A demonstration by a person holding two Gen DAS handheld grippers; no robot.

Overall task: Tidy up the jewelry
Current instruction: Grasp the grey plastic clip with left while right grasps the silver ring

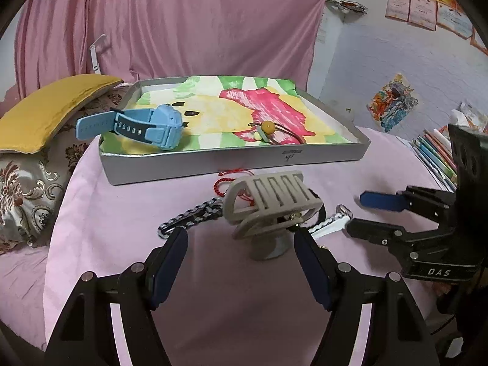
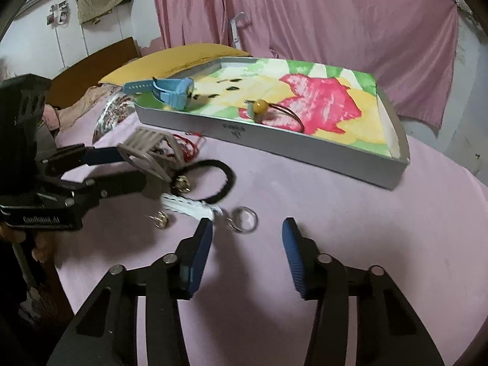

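The right gripper [image 2: 247,228] stands partly open and holds nothing; the metal ring [image 2: 243,219] lies on the pink cloth [image 2: 335,228] just ahead, between its fingertips, nearer the left one. The left gripper [image 1: 241,238] straddles the beige hair claw [image 1: 271,204] without clamping it. The tray [image 2: 305,148] lies beyond both.

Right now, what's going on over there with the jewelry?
A person holds a tool in each hand over a pink-covered table. The tray already holds a blue watch and a beaded cord. The left tool, open, brackets a beige hair claw. The right tool, also open, sits near a silver ring. Nothing is gripped yet.
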